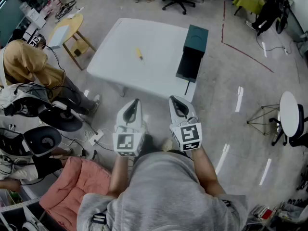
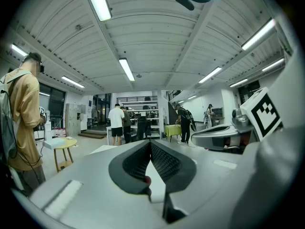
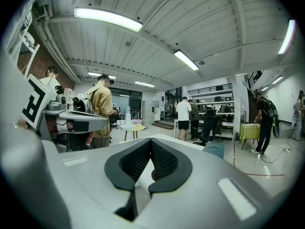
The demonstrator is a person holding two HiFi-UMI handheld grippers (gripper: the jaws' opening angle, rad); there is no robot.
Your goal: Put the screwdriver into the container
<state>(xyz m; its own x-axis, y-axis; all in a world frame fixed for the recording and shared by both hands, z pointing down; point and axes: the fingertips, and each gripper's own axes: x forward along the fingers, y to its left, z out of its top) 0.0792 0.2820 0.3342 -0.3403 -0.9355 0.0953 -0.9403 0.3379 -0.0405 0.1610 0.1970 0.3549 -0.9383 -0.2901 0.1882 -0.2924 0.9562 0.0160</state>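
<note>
A small yellow-handled screwdriver (image 1: 139, 54) lies on the white table (image 1: 125, 66), left of centre. The dark teal container (image 1: 193, 52) stands at the table's right edge, its dark front facing me. Both grippers are held side by side in front of my chest, well short of the table and off its near edge. My left gripper (image 1: 135, 101) is shut with nothing between its jaws, which meet at the tips (image 2: 150, 142). My right gripper (image 1: 173, 99) is shut and empty too, tips together (image 3: 151, 141). Only the container's top (image 3: 214, 148) shows in the right gripper view.
A yellow round stool (image 1: 72, 30) stands left of the table. A person in a tan top (image 1: 29, 61) sits at the left among cables and gear. A pink cushion (image 1: 82, 186) lies by my left side. A white round table (image 1: 288, 112) is at the right.
</note>
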